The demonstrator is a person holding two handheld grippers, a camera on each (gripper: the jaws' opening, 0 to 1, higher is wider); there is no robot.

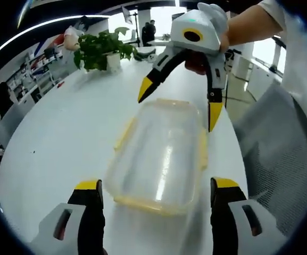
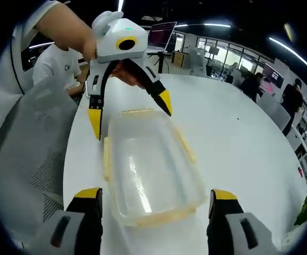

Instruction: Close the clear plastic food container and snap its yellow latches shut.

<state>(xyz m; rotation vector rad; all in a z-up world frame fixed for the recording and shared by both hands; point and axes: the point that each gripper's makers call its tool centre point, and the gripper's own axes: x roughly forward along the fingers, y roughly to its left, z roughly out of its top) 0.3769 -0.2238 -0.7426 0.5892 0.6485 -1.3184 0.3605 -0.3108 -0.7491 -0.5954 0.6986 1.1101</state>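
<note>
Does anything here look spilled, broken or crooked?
Nothing stands out. The clear plastic food container with yellow latches sits flat on the white table, empty and intact, between the open left gripper and right gripper.

In the left gripper view, the clear container (image 1: 161, 154) is motion-blurred, so whether its yellow latches (image 1: 202, 150) are snapped cannot be told. The left gripper (image 1: 156, 199) is cut off at the bottom edge. In the right gripper view, the container's near rim (image 2: 158, 217) smears; distant people (image 2: 290, 95) upper right stay indistinct.
</note>
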